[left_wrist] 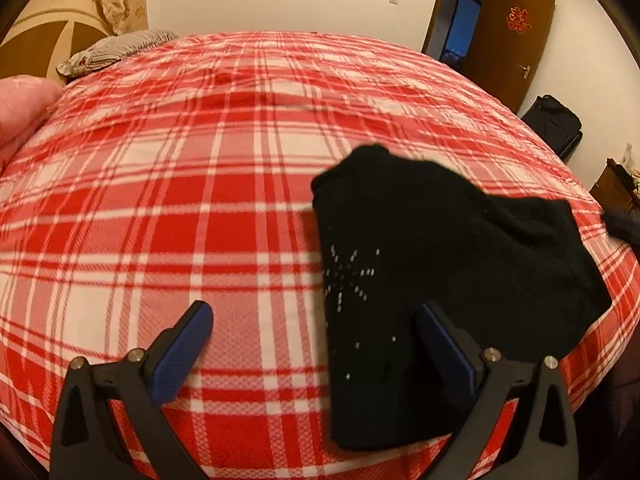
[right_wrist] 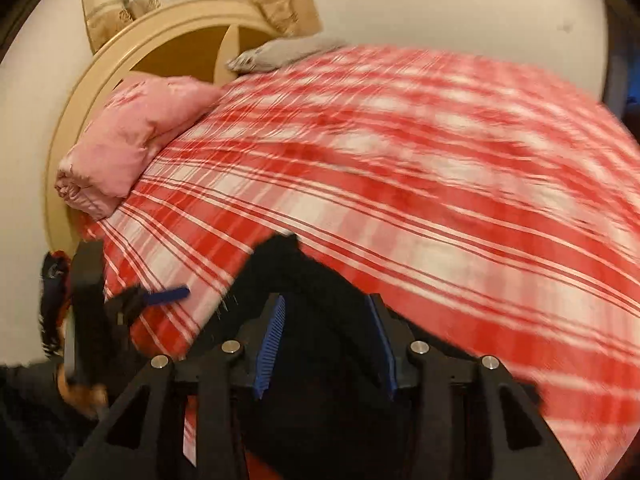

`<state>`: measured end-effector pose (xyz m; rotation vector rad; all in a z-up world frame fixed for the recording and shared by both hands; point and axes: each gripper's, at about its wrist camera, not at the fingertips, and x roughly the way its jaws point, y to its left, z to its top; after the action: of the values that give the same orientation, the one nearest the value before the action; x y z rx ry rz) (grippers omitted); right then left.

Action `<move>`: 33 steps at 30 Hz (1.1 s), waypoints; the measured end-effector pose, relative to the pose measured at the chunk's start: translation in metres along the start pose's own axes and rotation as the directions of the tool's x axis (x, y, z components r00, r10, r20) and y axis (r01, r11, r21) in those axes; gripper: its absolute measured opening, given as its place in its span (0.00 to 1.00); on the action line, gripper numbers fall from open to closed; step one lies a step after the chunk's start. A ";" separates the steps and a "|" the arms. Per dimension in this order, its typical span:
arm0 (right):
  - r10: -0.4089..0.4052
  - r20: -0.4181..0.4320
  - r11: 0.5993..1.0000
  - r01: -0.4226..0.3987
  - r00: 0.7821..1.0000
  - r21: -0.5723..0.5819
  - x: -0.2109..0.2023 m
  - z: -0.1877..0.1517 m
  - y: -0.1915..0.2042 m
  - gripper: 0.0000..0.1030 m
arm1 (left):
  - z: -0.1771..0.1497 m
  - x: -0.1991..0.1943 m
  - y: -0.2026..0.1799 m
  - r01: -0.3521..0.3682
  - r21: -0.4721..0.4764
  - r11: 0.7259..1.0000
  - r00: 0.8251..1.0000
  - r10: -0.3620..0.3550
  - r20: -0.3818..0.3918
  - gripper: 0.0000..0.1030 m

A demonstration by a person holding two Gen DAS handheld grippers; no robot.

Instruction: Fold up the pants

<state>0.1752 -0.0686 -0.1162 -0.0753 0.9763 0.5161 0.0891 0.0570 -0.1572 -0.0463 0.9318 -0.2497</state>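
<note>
Black pants (left_wrist: pixel 420 264) with small white stitched marks lie bunched on the red-and-white plaid bed (left_wrist: pixel 180 200), at its near right part. My left gripper (left_wrist: pixel 316 316) is open just above the bed; its right finger sits over the pants' near edge, its left finger over bare cover. In the blurred right wrist view my right gripper (right_wrist: pixel 326 312) is open with the black pants (right_wrist: pixel 320 280) lying between and under its fingers. The left gripper (right_wrist: pixel 160 296) shows at the left of that view.
A pink folded quilt (right_wrist: pixel 132 140) and a grey pillow (left_wrist: pixel 116 50) lie at the head of the bed by a tan headboard (right_wrist: pixel 120 60). An open brown door (left_wrist: pixel 504 40) and a black bag (left_wrist: pixel 556 120) stand beyond the bed's far right.
</note>
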 end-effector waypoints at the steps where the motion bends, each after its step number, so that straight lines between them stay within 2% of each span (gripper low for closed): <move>1: 0.025 -0.020 1.000 -0.025 0.999 0.003 0.017 0.009 0.001 0.43 | -0.002 0.001 0.001 0.006 -0.008 1.000 1.000 -0.006 -0.002 1.00; 3: 0.054 -0.045 0.998 -0.053 0.998 0.013 0.043 0.022 0.005 0.43 | -0.006 -0.001 0.003 0.016 -0.020 1.000 1.000 -0.016 0.007 1.00; 4: 0.098 -0.083 0.995 -0.096 0.992 0.030 0.062 0.029 0.004 0.42 | -0.006 -0.002 0.002 0.014 -0.015 1.000 1.000 -0.014 0.009 1.00; 7: 0.200 -0.176 0.979 -0.189 0.964 0.077 0.096 0.036 0.005 0.40 | -0.008 -0.003 0.003 0.020 -0.019 1.000 1.000 -0.020 0.010 1.00; 8: 0.183 -0.194 0.982 -0.173 0.964 0.071 0.102 0.038 0.008 0.20 | -0.008 -0.004 0.004 0.023 -0.022 0.999 1.000 -0.023 0.011 1.00; 9: 0.154 -0.197 0.988 -0.146 0.968 0.054 0.104 0.039 0.010 0.14 | -0.009 -0.004 0.005 0.026 -0.025 0.999 1.000 -0.025 0.011 1.00; 11: 0.129 -0.187 0.991 -0.130 0.974 0.007 0.104 0.041 0.019 0.13 | -0.010 -0.003 0.004 0.023 -0.016 1.000 1.000 -0.023 0.015 1.00; 13: 0.051 -0.216 0.998 -0.056 0.975 -0.017 0.117 0.038 0.016 0.13 | -0.011 -0.002 0.003 0.019 -0.002 1.000 1.000 -0.019 0.017 1.00; 14: 0.026 -0.228 0.999 -0.031 0.973 -0.020 0.127 0.036 0.013 0.13 | -0.011 -0.002 0.003 0.020 0.002 1.000 1.000 -0.020 0.018 1.00; 17: 0.065 -0.202 0.998 -0.061 0.977 0.025 0.129 0.033 0.004 0.15 | -0.012 -0.001 0.003 0.016 0.011 1.000 1.000 -0.017 0.022 1.00; 18: 0.089 -0.187 0.996 -0.083 0.978 0.039 0.122 0.032 0.002 0.24 | -0.012 -0.001 0.002 0.011 0.017 1.000 1.000 -0.012 0.025 1.00; 20: 0.079 -0.154 0.996 -0.070 0.985 0.059 0.106 0.030 -0.002 0.41 | -0.012 0.000 0.001 0.004 0.019 1.000 1.000 -0.004 0.026 1.00; 21: 0.054 -0.120 0.996 -0.046 0.991 0.071 0.092 0.029 -0.005 0.42 | -0.011 0.000 0.002 0.005 0.015 1.000 1.000 -0.006 0.024 1.00; 23: 0.074 -0.051 0.993 -0.069 0.996 0.092 0.065 0.021 -0.006 0.42 | -0.011 -0.002 0.003 0.014 0.007 1.000 1.000 -0.014 0.022 1.00; 25: 0.158 -0.014 0.983 -0.156 0.987 0.099 0.041 0.004 -0.003 0.43 | -0.010 -0.003 0.004 0.014 -0.004 1.000 1.000 -0.014 0.017 1.00; 27: 0.190 -0.037 0.979 -0.187 0.981 0.079 0.037 -0.013 0.002 0.43 | -0.010 -0.006 0.005 0.014 -0.023 1.000 1.000 -0.014 0.019 1.00; 29: 0.123 -0.105 0.990 -0.114 0.987 0.088 0.051 -0.030 -0.001 0.43 | -0.009 -0.007 0.004 0.015 -0.034 0.999 1.000 -0.014 0.020 1.00; 30: 0.112 -0.108 0.988 -0.099 0.988 0.114 0.059 -0.040 -0.012 0.43 | -0.009 -0.007 0.004 0.015 -0.033 0.999 1.000 -0.015 0.023 1.00; 31: 0.154 -0.062 0.979 -0.143 0.986 0.145 0.055 -0.043 -0.020 0.43 | -0.009 -0.008 0.002 0.013 -0.029 0.999 1.000 -0.013 0.027 1.00; 33: 0.192 -0.045 0.958 -0.177 0.980 0.227 0.048 -0.043 -0.031 0.43 | -0.010 -0.011 -0.001 0.012 -0.022 1.000 0.999 -0.011 0.043 1.00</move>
<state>0.1775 -0.0898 -0.1845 0.2027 1.1068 0.5747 0.0743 0.0595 -0.1543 -0.0776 0.8920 -0.2482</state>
